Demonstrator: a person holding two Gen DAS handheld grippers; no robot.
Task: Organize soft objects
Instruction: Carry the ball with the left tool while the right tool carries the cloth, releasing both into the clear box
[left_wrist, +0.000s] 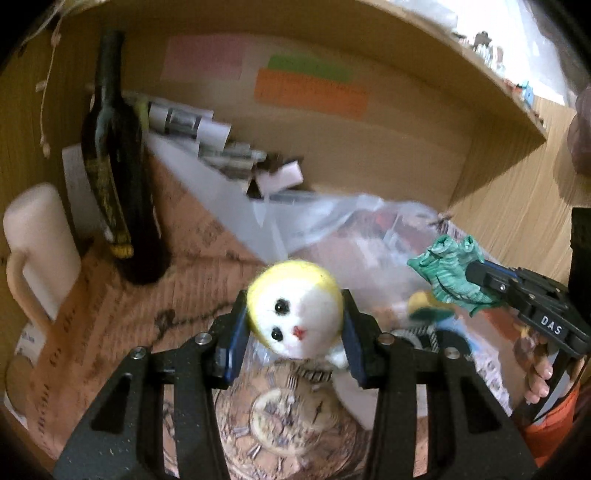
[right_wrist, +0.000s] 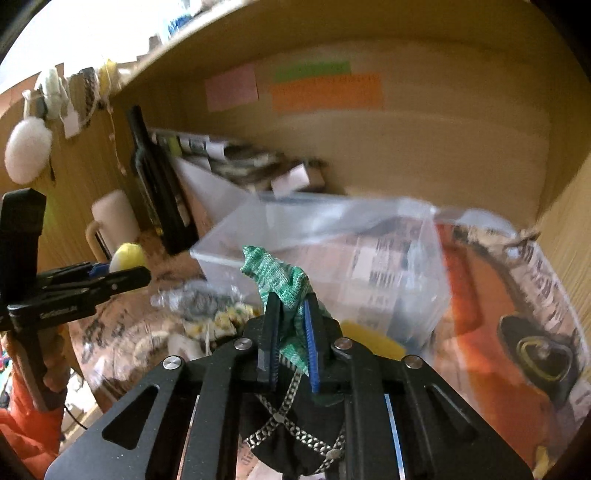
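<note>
My left gripper (left_wrist: 295, 314) is shut on a small felt doll (left_wrist: 293, 308) with a white face and yellow hood, held above the shelf floor. My right gripper (right_wrist: 291, 314) is shut on a green knitted cloth (right_wrist: 282, 278), and a black pouch with a chain pattern (right_wrist: 295, 435) hangs below it. In the left wrist view the right gripper (left_wrist: 476, 277) shows at the right with the green cloth (left_wrist: 447, 273). In the right wrist view the left gripper (right_wrist: 144, 275) shows at the left with the yellow doll (right_wrist: 127, 256). A clear plastic box (right_wrist: 317, 254) stands ahead of both.
I am inside a wooden shelf bay with sticky notes (left_wrist: 310, 88) on its back wall. A dark bottle (left_wrist: 114, 166) and a cream mug (left_wrist: 37, 236) stand at the left. Loose papers (left_wrist: 229, 155) lie at the back. Printed paper (left_wrist: 110, 314) lines the floor.
</note>
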